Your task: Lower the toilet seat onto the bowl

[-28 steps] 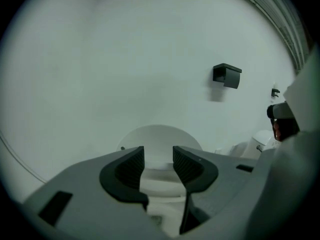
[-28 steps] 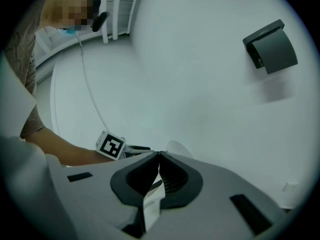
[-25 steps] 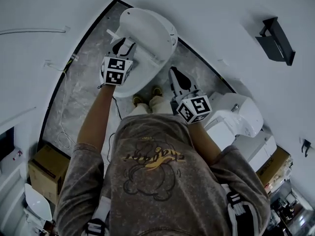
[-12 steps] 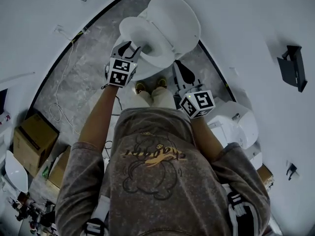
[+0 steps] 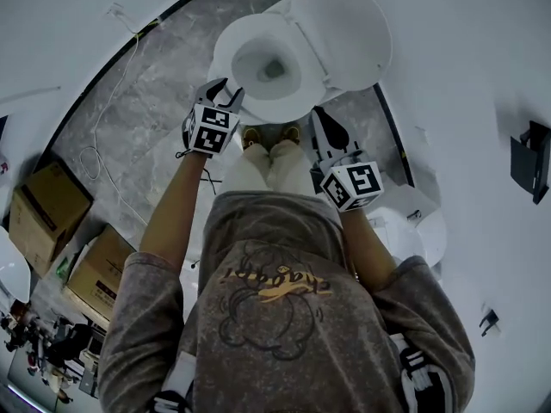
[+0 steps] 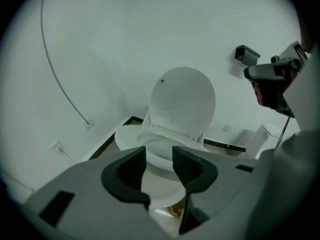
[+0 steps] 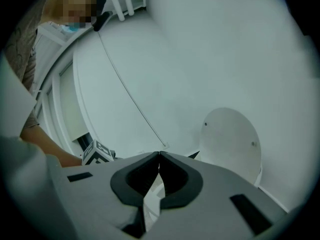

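The white toilet stands ahead of me, its bowl [image 5: 258, 67] open and the lid [image 5: 344, 28] upright against the wall. The raised piece [image 6: 182, 101] looks solid with small bumpers; I cannot tell whether the wide ring [image 6: 129, 134] on the bowl is the seat or bare rim. My left gripper [image 5: 225, 91] hovers at the bowl's near left edge, open and empty [image 6: 159, 156]. To the right of the bowl is my right gripper [image 5: 320, 117], shut on nothing [image 7: 159, 155], with the lid [image 7: 232, 139] off to its right.
Cardboard boxes [image 5: 39, 205] sit on the floor at the left. A white cable [image 5: 95, 157] trails across the marble floor. Another white fixture [image 5: 413, 218] stands at my right. A black bracket [image 5: 529, 162] hangs on the right wall. My shoes [image 5: 271, 136] are at the bowl's foot.
The head view has swung, bringing the toilet to top centre. My left gripper, earlier over the bowl, now sits at its near left edge. The right gripper keeps its place.
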### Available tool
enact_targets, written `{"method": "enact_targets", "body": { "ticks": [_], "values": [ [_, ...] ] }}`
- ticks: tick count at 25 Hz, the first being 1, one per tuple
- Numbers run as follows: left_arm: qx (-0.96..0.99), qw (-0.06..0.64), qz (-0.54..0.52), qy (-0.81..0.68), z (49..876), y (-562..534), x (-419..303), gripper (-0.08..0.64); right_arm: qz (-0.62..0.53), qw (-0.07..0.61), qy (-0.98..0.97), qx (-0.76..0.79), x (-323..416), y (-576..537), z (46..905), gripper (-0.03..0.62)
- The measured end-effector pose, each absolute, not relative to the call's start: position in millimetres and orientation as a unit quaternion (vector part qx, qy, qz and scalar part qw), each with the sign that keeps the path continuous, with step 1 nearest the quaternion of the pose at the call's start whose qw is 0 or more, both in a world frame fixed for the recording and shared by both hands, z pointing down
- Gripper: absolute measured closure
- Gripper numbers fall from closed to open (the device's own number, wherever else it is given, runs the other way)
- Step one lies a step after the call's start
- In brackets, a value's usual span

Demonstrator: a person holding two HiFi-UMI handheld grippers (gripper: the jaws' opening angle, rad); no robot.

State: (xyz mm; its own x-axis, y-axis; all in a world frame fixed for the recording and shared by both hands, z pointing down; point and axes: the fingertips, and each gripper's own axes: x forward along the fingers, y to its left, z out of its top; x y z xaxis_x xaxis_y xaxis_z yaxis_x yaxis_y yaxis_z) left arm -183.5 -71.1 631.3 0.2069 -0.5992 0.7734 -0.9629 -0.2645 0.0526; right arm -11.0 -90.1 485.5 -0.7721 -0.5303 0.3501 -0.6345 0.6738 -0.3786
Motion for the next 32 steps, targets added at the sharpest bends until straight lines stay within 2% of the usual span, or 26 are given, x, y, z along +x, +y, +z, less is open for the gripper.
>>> {"method": "enact_targets", "body": {
  "ticks": [14,24,32],
  "values": [
    [0.644,0.389,0.364,-0.549,781,-5,-243,0.391,0.259,0.175,-0.906,0.286,-39,-68,571,0.566],
    [0.609,0.426,0.359,-0.565,877,6,-257,0.391,0.266,0.215,-0.902,0.264,-46,-62,632,0.566],
    [0.585,0.458,0.366,-0.56,917,7,-257,0.391,0.265,0.233,-0.899,0.258,-38,-62,646,0.566]
  ]
}}
